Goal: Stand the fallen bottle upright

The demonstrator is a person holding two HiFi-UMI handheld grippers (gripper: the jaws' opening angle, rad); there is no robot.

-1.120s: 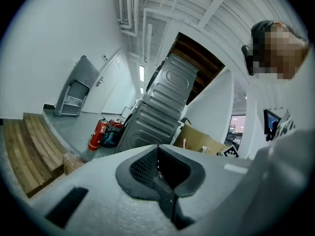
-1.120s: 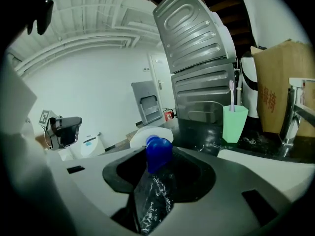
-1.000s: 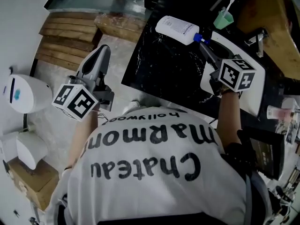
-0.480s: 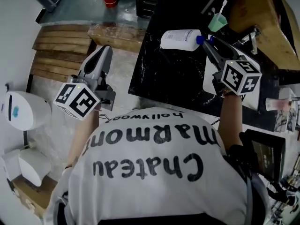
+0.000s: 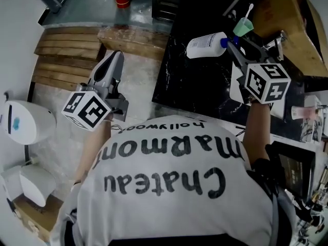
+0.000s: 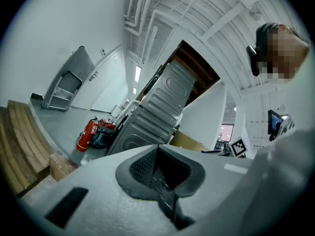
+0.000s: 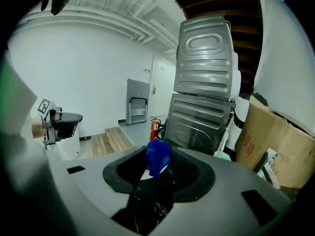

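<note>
bottle: sideways, cap in right claw | green cup: white stick inside

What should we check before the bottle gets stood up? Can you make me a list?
1. Right gripper pinches the blue cap: ok.
2. Bottle upright: not ok, it lies sideways.
3. Bare black countertop under the bottle: ok.
4. Bottle clear of the green cup: cannot tell.
5. Left gripper out of the way, shut and empty: ok.
</note>
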